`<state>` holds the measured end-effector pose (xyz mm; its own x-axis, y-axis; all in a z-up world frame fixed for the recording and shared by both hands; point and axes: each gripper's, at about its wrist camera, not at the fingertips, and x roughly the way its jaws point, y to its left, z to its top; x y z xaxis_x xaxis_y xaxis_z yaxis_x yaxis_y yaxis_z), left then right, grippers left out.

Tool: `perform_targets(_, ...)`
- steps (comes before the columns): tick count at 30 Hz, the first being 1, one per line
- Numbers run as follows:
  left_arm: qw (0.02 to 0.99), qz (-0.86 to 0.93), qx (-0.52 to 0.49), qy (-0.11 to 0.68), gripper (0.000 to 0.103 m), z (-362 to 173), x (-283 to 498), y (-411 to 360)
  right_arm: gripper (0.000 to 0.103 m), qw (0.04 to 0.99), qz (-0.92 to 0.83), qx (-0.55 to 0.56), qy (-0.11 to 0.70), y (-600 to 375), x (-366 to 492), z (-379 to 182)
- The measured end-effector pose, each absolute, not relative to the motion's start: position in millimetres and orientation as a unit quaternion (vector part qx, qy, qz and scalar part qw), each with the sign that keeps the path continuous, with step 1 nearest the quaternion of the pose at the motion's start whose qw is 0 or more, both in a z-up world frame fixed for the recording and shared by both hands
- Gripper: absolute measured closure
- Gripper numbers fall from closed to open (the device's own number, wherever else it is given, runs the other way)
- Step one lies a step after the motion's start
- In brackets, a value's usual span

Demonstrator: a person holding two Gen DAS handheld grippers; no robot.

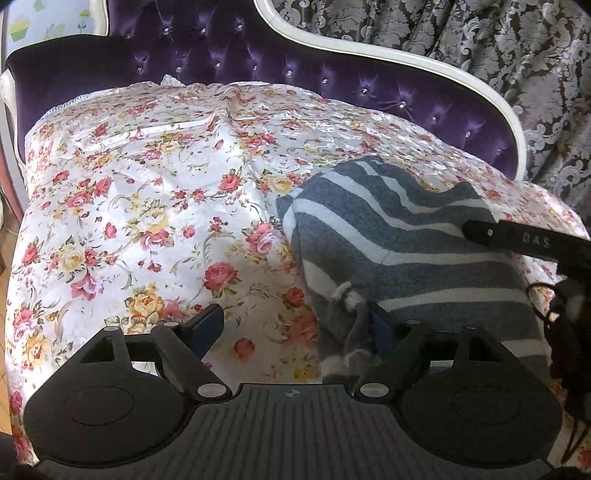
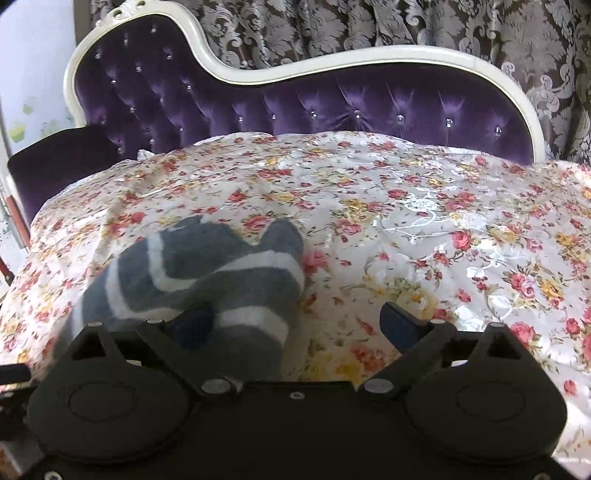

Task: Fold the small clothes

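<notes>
A small grey garment with white stripes (image 1: 406,243) lies bunched on the floral cover (image 1: 147,192) of a sofa. In the left wrist view it is at the right, and its drawstring edge (image 1: 351,295) hangs over the right finger of my left gripper (image 1: 293,325). That gripper's jaws stand wide apart, with bare cover between them. A black finger (image 1: 509,240) of the other gripper lies on top of the garment. In the right wrist view the garment (image 2: 192,266) sits at the lower left and drapes over the left finger of my right gripper (image 2: 295,319), which is wide open.
The purple tufted sofa back (image 2: 332,107) with its white frame (image 2: 369,62) rises behind the cover. A dark purple cushion (image 1: 66,74) sits at the far left, and a patterned curtain (image 2: 406,26) hangs behind. Black cables (image 1: 557,317) hang at the right edge.
</notes>
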<state>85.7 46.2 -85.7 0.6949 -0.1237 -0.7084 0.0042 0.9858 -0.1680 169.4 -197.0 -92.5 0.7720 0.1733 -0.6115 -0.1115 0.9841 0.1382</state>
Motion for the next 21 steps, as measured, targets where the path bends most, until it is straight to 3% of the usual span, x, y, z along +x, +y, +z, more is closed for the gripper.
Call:
perform_targets(12,0.918,-0.043,-0.088,0.385,0.014,-74.9,84.8,53.7,0.0,0.955,0.046,0.07,0.284,-214.4,155.1,-61.1)
perform_targets(15,0.926,-0.034,-0.067,0.37,0.0,-64.3,77.7,50.5,0.0,0.96,0.055,0.07,0.267,-215.4,139.5,-49.4)
perform_targets(21,0.94,-0.032,-0.037,0.337,0.0,-39.7,60.1,40.9,0.0,0.962,0.069,0.081,0.252,-213.9,106.9,-31.0)
